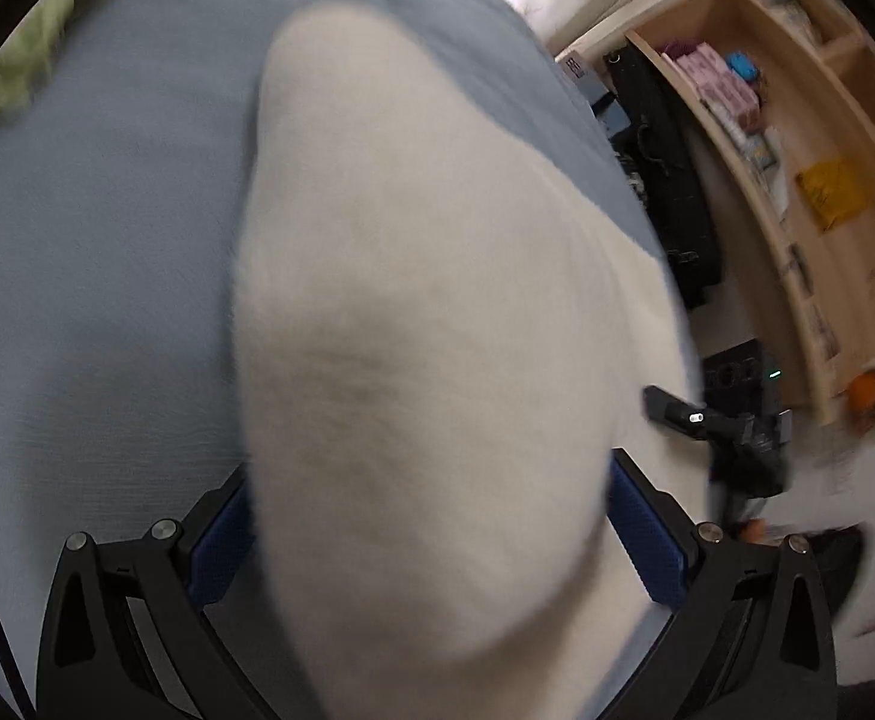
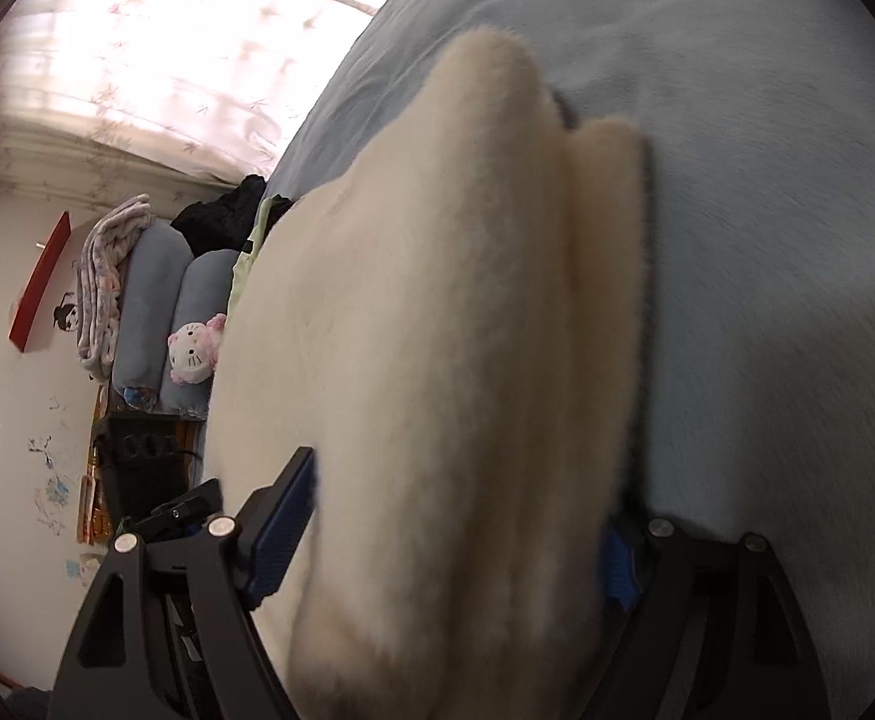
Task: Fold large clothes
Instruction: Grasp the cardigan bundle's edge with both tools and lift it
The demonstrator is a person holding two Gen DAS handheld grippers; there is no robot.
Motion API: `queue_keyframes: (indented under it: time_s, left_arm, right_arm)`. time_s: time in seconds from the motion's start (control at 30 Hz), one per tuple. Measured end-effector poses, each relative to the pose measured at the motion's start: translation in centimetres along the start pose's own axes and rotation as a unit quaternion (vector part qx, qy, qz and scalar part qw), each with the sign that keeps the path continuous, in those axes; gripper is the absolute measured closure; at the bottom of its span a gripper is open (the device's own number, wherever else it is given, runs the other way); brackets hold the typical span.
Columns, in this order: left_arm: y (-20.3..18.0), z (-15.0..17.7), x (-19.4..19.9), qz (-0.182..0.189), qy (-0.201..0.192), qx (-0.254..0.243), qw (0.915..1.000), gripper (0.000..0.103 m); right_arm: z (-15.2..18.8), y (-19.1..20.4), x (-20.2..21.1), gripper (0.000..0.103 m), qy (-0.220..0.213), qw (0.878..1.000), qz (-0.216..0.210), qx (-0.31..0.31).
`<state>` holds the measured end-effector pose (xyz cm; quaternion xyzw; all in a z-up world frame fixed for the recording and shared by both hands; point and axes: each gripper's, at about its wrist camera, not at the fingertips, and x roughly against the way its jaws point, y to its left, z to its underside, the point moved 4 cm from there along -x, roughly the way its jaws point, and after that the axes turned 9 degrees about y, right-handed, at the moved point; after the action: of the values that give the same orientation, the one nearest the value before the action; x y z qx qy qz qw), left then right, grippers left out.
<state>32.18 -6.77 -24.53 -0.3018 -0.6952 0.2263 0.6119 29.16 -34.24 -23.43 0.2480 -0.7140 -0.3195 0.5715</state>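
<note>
A large cream fleece garment point(image 1: 425, 312) lies over the blue bed sheet point(image 1: 95, 252). In the left wrist view it fills the gap between my left gripper's point(image 1: 431, 534) blue pads point(image 1: 221, 546), which are set wide with thick cloth bunched between them. In the right wrist view the same cream garment point(image 2: 449, 360) shows as folded layers running away from me, and my right gripper point(image 2: 449, 528) holds a thick bundle of it between its pads point(image 2: 284, 534). The right gripper also shows in the left wrist view point(image 1: 731, 426) at the garment's far edge.
A green cloth point(image 1: 35, 54) lies at the bed's far left. A wooden shelf unit point(image 1: 797, 138) and a black bag point(image 1: 665, 180) stand beside the bed. Blue bolsters point(image 2: 155, 300), a white plush toy point(image 2: 194, 351) and a curtained window point(image 2: 167, 48) are at the bed's head.
</note>
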Motion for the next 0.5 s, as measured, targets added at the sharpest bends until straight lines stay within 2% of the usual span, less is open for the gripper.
queue_keyframes:
  time_s: [0.1,0.23,0.33,0.4,0.5]
  left_arm:
    - [0.4,-0.4,-1.0,0.024,0.014,0.006,0.9996,0.000]
    - [0.0,-0.5,-1.1,0.008,0.014,-0.012,0.9998,0.000]
    - [-0.5,-0.3,-0.6,-0.025,-0.001,-0.021,0.9994,0.002]
    - [-1.2,-0.2,-0.2,-0.059,-0.016,-0.034,0.9975,0.008]
    - [-2.6,0.4,0.8,-0.100,-0.038,-0.057,0.9926,0.016]
  right_arm:
    - [-0.6,0.4,-0.5,0.023,-0.002,1.000,0.000,0.006]
    - [-1.0,0.6,-0.5,0.029,-0.009,1.000,-0.002,0.009]
    - [-0.7,1.2,-0.1,0.039,-0.020,1.000,0.013,0.015]
    - [-0.6,2.1,0.2,0.049,-0.028,0.999,0.028,0.027]
    - [-0.2,3.1,0.8,0.057,-0.039,0.998,0.041,0.038]
